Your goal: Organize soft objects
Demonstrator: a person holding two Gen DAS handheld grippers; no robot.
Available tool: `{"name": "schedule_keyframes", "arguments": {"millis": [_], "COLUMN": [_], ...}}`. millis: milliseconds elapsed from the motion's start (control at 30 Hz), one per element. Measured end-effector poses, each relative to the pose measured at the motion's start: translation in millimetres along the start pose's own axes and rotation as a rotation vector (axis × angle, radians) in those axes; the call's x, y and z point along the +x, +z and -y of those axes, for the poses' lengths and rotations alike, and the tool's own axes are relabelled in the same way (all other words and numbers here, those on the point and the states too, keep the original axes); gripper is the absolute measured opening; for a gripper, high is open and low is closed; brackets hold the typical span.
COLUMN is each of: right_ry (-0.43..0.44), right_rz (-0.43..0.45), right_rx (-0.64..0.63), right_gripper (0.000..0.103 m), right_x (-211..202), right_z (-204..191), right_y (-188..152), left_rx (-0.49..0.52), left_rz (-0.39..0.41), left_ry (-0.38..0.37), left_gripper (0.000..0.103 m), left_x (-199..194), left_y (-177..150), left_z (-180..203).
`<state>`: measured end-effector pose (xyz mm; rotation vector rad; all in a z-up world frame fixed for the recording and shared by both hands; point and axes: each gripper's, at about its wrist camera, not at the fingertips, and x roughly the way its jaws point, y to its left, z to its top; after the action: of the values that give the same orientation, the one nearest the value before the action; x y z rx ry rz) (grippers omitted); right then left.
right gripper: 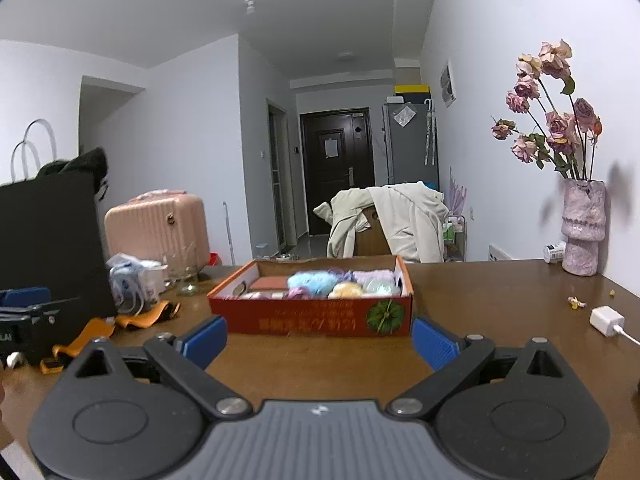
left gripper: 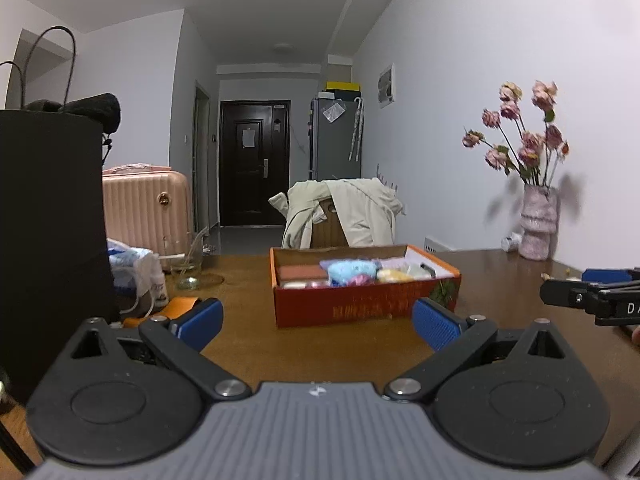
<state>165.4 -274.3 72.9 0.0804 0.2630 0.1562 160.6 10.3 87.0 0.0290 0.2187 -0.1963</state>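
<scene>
An open red cardboard box [left gripper: 344, 306] [right gripper: 304, 316] sits on the brown wooden table and holds several soft pastel objects: a light blue one [left gripper: 352, 269] [right gripper: 312, 282], a yellow one [left gripper: 394, 275] [right gripper: 346, 290], pink and lilac ones. My left gripper [left gripper: 318, 324] is open and empty, in front of the box. My right gripper [right gripper: 320, 340] is open and empty, also just in front of the box. The right gripper shows at the right edge of the left wrist view [left gripper: 592, 296], and the left gripper at the left edge of the right wrist view [right gripper: 28, 316].
A tall black bag [left gripper: 48, 232] [right gripper: 48, 240] stands at the left, with a plastic bag [left gripper: 136, 272], a glass jar [left gripper: 187, 272] and orange straps [right gripper: 120, 324] beside it. A vase of dried roses [left gripper: 538, 224] [right gripper: 582, 232] stands by the right wall. A white charger [right gripper: 607, 320] lies at the right.
</scene>
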Motion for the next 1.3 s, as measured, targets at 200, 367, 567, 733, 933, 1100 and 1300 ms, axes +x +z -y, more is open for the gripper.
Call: {"name": "schedule_keyframes", "arguments": {"millis": [200,367,567,733,933,1100,1300], "right_ry": [0.028,0.040,0.048,0.039,0.032,0.022,0.019], "right_rz": [0.002,0.017,0.015,0.003,0.003,0.002,-0.002], "right_rx": [-0.043,-0.087,-0.112,-0.096,-0.083,-0.061,-0.060], "right_gripper": [0.100,0.103,0.103,0.103,0.103,0.103,0.103], "right_x": [-40.0,-72.7,-94.9,-99.2,-100.1,-97.7,-95.9], "right_z": [-26.1,-52.0,-63.9,-63.2,-60.4,-54.8,-54.6], "right_y": [-33.3,-60.3,-77.2,-81.6,-82.2,-79.5,-80.6], "left_rx": [0.002,-0.009,-0.027,-0.026,-0.034,-0.035,-0.045], "left_rz": [0.011,0.025,0.001,0.005,-0.007,-0.009,-0.001], "left_ry": [0.005,0.014,0.012,0.017,0.028,0.026,0.030], "left_gripper": [0.103,0.103,0.103,0.103,0.103,0.103,0.103], "left_x": [-44.1,-77.0,-88.1,-89.1,-88.5,-89.7,-90.2], "left_y": [-26.8,-47.1,-58.8,-61.2,-62.7,-62.9,-63.6], "left_z": [1.9,7.0,10.9,13.7,13.6,13.3,15.1]}}
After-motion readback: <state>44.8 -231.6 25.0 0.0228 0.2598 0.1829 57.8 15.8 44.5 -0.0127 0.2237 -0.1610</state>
